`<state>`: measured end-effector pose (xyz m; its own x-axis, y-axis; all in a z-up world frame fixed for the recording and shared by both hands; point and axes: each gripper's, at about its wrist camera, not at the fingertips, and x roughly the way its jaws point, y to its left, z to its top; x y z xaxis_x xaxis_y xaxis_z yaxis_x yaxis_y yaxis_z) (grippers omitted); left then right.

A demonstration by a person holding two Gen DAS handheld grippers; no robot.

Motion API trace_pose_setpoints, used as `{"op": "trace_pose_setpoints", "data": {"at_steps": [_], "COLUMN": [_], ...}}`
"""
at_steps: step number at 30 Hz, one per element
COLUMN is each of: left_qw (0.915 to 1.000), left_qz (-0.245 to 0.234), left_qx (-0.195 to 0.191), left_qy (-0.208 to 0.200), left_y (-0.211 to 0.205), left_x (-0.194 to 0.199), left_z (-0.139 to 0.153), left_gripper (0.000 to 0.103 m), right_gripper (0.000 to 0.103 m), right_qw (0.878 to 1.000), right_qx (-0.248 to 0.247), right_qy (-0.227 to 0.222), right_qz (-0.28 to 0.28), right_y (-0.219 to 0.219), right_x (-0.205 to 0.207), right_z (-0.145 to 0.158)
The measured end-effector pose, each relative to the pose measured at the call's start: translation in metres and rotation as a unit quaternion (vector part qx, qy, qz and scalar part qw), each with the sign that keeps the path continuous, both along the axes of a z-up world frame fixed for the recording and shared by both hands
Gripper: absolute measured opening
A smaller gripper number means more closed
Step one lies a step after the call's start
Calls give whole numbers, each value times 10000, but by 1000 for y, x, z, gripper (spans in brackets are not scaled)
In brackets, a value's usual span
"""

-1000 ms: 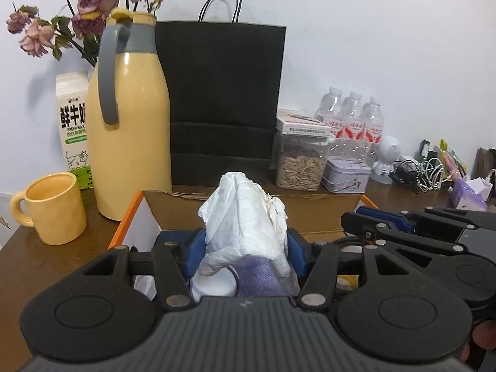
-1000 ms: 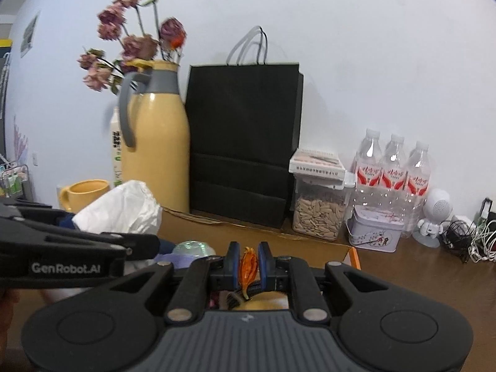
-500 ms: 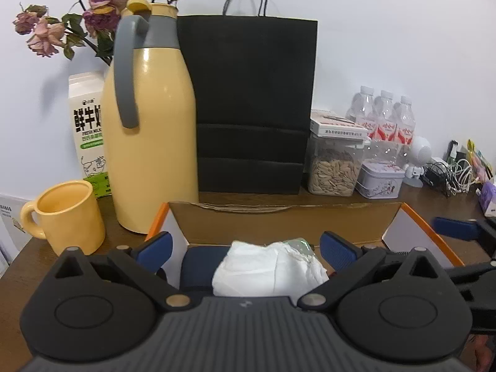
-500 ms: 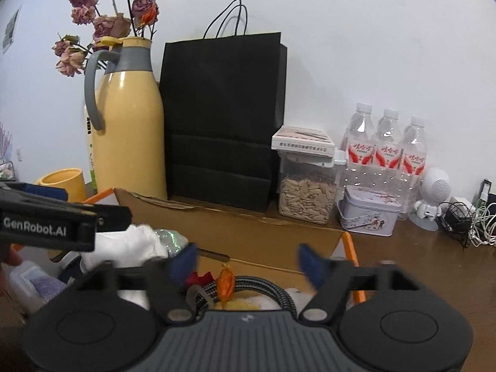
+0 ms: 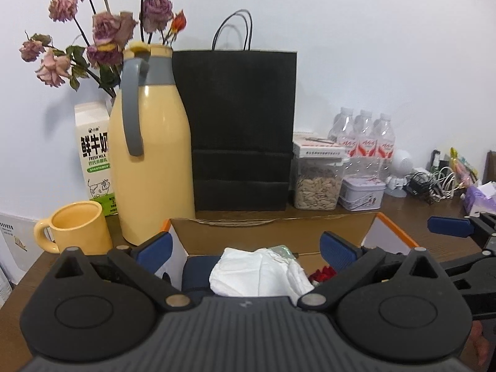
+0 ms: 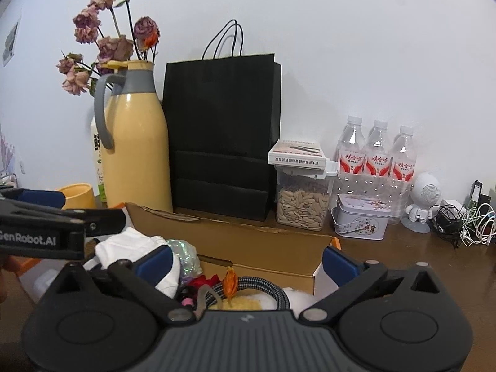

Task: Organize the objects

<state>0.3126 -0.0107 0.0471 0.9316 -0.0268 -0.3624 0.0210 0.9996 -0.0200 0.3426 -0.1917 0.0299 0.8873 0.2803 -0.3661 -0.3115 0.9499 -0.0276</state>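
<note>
Both grippers have let go: the left gripper (image 5: 245, 245) now gapes empty above the crumpled white cloth (image 5: 260, 274) in the open cardboard box (image 5: 272, 228); the right gripper (image 6: 246, 260), jaws opening, stands over the orange dried flower (image 6: 231, 280).

A lived-in home corner. A thermos jug (image 5: 148, 155), milk carton (image 5: 94, 155), dried flowers (image 5: 102, 31) and bottled water (image 6: 376, 152) crowd the wooden tabletop (image 6: 403, 257) against a white wall.
</note>
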Motion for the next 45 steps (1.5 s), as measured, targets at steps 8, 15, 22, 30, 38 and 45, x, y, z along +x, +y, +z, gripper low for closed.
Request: {"op": "trace_pose_setpoints", "data": {"at_steps": [8,15,22,30,38,45], "left_qw": [9997,9997,9996,9989,9982,9977], "left_qz": [-98,-71,30,128,178,193], "left_qx": [-133,-203,-229,-239,-239,-234], "left_qy": [-180,-67,164,377,527,605], "left_y": [6,10,12,11,12,14], "left_x": [-50,-94,-132,-163,-181,-192], "left_z": [16,14,3,-12,-23,-29], "left_gripper": [103,103,103,103,103,103], "right_gripper": [103,103,103,103,103,103], "right_qw": [10000,9998,9994,9990,9985,9982], "right_qx": [44,194,320,344,358,342], "right_qy": [-68,23,142,295,418,485], "right_qz": [22,62,32,53,55,54], "right_y": [-2,-5,-13,-19,-23,-25], "right_x": [-43,-91,-133,-161,-178,-187], "right_z": [12,12,8,-1,-10,-14]}}
